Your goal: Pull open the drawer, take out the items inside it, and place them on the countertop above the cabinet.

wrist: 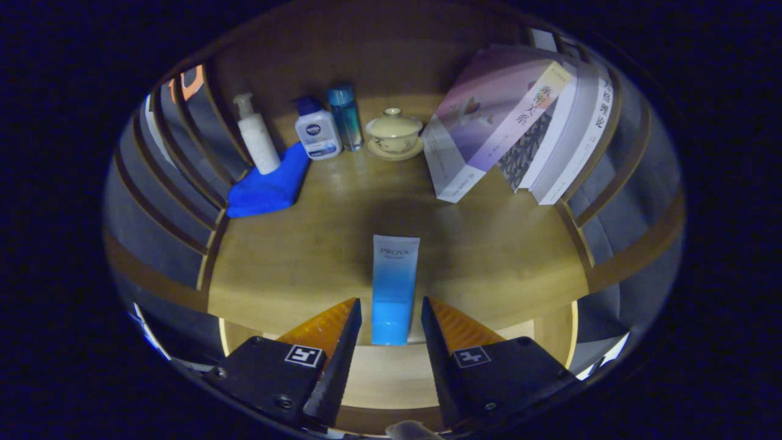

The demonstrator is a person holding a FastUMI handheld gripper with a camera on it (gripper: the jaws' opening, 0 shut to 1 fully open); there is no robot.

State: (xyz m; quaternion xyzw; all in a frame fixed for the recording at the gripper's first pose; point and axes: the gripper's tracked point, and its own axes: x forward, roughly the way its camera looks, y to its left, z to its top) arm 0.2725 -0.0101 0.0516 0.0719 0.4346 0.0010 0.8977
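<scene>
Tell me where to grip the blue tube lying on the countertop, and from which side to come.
Grip the blue tube across its lower body, near the cap end that sits between the open claw fingers. Come straight ahead along its length, from the countertop's front edge. It lies flat, pointing away from the claw, with its narrow sides facing the two fingers, so they should close on those sides.

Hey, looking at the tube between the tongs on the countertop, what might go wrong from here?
The tongs stand open with a gap on each side of the tube, which lies flat on the countertop.

1. The tube's near end overhangs the countertop's front edge, so a nudge while backing away might tip it off.
2. Moving forward carelessly could push the tube toward the teacup and the leaning books.
</scene>
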